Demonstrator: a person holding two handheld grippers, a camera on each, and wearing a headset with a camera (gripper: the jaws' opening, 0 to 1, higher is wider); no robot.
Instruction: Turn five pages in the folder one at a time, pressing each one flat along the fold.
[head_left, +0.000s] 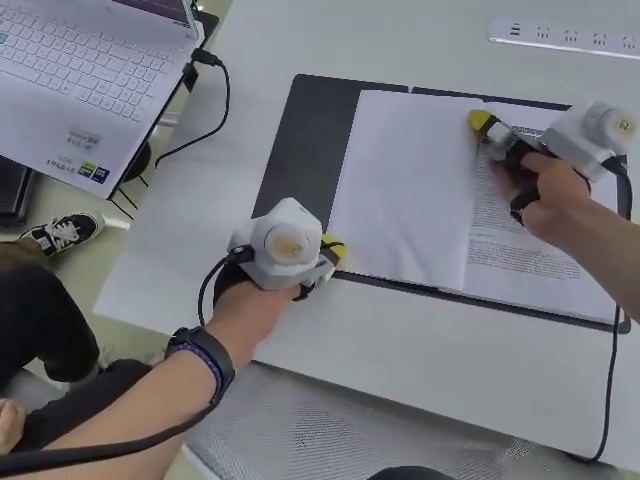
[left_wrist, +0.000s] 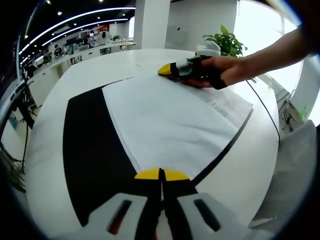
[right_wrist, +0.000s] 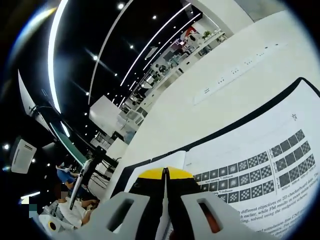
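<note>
With the left tongs (left_wrist: 161, 174) and right tongs (head_left: 481, 123) both closed together at the folder (head_left: 305, 150), its thin, floppy page (head_left: 400, 190) (easily creased) looks best lifted by a free outer corner.

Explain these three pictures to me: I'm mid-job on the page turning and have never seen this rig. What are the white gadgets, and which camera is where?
A person, not a robot, works two hand-held two-jaw grippers. The head view comes from a headset camera looking down at the white table. The two round pictures come from a camera on each gripper, looking along its yellow-tipped jaws. On the table lies an open black folder: a blank turned page on the left, a printed page on the right. A laptop and a power strip sit farther back. The left gripper is at the folder's near edge, the right gripper near the top of the fold; both have jaws shut, no sheet visibly between them.
</note>
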